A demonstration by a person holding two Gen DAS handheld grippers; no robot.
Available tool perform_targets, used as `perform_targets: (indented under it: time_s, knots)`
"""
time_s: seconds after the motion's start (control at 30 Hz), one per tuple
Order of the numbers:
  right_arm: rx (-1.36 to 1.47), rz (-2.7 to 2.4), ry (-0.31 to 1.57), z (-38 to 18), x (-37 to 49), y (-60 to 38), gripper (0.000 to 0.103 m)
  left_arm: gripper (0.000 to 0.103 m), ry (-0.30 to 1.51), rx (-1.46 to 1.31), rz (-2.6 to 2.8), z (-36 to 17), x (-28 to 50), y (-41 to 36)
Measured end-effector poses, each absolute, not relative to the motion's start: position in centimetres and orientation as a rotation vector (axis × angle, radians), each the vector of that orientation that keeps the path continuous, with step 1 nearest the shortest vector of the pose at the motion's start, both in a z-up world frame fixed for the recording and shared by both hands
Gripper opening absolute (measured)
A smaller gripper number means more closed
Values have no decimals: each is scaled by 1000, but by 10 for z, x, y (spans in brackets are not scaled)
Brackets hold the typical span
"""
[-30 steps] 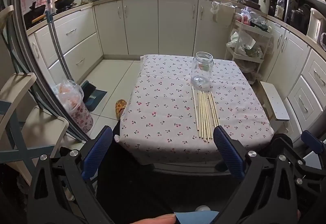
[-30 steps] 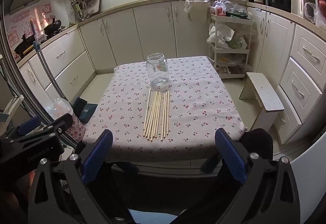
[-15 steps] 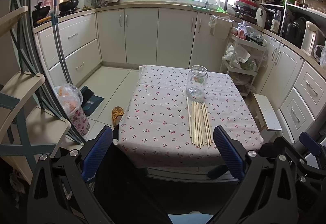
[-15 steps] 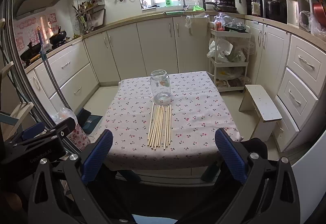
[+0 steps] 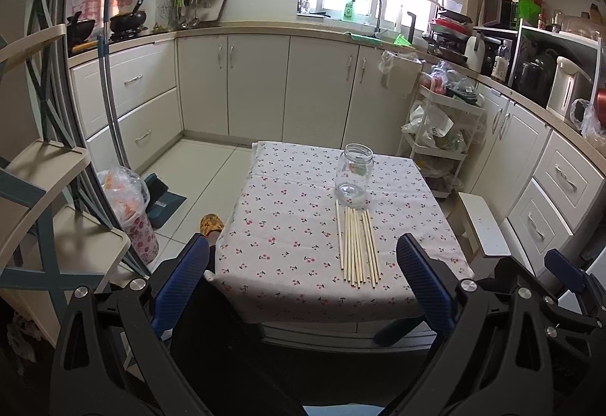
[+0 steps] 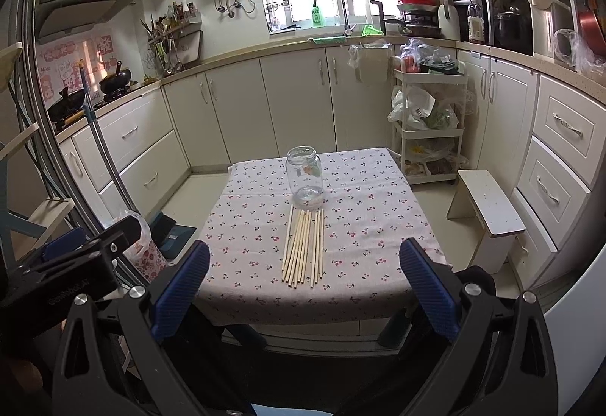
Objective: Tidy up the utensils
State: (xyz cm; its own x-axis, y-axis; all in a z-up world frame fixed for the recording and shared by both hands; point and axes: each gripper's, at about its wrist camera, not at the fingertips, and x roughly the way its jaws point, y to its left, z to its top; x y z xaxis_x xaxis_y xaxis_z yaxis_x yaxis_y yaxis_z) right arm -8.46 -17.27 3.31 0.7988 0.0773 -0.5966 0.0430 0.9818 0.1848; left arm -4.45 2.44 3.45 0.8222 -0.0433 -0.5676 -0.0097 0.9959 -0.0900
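Observation:
Several wooden chopsticks (image 5: 356, 245) (image 6: 305, 249) lie side by side on a small table with a cherry-print cloth (image 5: 288, 226) (image 6: 246, 242). An empty clear glass jar (image 5: 354, 175) (image 6: 304, 176) stands upright just beyond their far ends. My left gripper (image 5: 303, 279) is open and held back from the table's near edge, nothing between its blue pads. My right gripper (image 6: 303, 279) is also open and empty, at a similar distance. The left gripper's body (image 6: 72, 264) shows at the left of the right wrist view.
Cream kitchen cabinets (image 5: 265, 83) line the far and side walls. A white stool (image 6: 488, 204) and a shelf trolley with bags (image 6: 428, 120) stand right of the table. A bagged bin (image 5: 128, 204), a dustpan and a mop handle (image 5: 113, 105) are on the left.
Both grippers have risen and tilted up, so the table sits lower and farther in each view. Jar and chopsticks have not moved.

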Motion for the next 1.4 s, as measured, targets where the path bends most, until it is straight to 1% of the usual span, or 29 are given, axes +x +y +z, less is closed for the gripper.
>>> perform_targets:
  time_s: [1.4]
  knots:
    - [191,48,619,41,-87,-168,96,95,605,-77,9,37,-44,24]
